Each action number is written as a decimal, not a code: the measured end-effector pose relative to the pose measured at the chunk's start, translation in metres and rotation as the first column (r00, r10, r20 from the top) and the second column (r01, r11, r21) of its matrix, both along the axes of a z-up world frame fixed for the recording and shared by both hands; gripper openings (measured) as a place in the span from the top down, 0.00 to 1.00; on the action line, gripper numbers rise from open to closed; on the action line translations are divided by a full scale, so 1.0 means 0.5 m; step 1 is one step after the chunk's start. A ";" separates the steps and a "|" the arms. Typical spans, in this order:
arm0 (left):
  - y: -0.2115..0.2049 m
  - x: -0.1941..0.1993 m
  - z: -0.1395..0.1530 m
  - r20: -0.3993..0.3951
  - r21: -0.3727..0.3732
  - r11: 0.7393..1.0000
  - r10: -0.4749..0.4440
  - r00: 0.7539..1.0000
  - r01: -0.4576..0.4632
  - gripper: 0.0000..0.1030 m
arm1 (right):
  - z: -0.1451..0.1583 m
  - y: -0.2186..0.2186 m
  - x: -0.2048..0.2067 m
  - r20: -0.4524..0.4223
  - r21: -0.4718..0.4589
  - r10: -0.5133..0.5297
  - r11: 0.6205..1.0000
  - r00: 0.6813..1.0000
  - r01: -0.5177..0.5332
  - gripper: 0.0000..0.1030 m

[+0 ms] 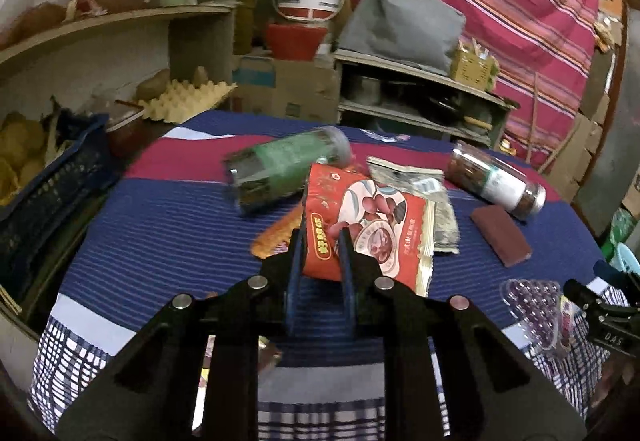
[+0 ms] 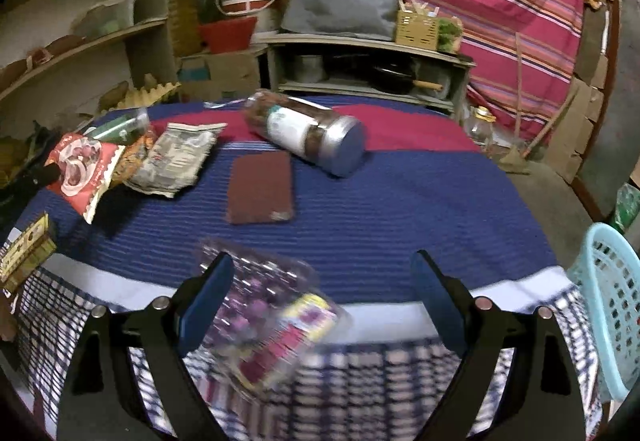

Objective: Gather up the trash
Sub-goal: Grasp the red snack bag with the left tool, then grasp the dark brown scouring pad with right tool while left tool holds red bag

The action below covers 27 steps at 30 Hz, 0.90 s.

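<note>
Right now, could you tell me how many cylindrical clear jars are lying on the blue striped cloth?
2: the green-labelled jar at the far left, the white-labelled jar at the far right.

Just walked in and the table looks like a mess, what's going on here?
Someone is clearing trash off a cloth-covered table with handheld tongs. The left tongs are shut on a red snack packet, lifted clear of the cloth. The right tongs are open over a clear plastic blister tray near the table's front edge, not gripping it. Two jars, another wrapper and a brown pad still lie on the table.
</note>
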State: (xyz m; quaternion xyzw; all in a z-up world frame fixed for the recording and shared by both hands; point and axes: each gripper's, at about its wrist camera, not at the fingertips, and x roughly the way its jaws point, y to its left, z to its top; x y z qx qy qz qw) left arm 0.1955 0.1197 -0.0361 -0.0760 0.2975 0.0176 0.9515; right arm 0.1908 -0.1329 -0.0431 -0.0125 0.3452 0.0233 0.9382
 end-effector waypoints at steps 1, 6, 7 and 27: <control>0.004 0.000 -0.001 0.003 -0.007 1.000 0.004 1.000 -0.004 0.84 | -0.001 0.009 0.007 0.000 -0.006 0.007 1.000 1.000 -0.007 0.14; 0.014 -0.004 -0.009 0.030 -0.023 1.000 0.016 0.999 -0.016 0.84 | -0.008 0.051 0.059 -0.022 -0.015 0.030 0.999 0.999 -0.030 0.14; 0.013 -0.004 -0.012 0.032 -0.020 1.000 0.016 0.999 -0.015 0.84 | -0.010 0.054 0.068 -0.028 -0.016 0.027 0.999 0.999 -0.028 0.14; 0.027 0.007 -0.025 0.024 -0.047 0.998 0.033 0.999 -0.032 0.84 | -0.060 0.088 0.156 -0.172 0.013 0.038 0.999 0.984 -0.036 0.41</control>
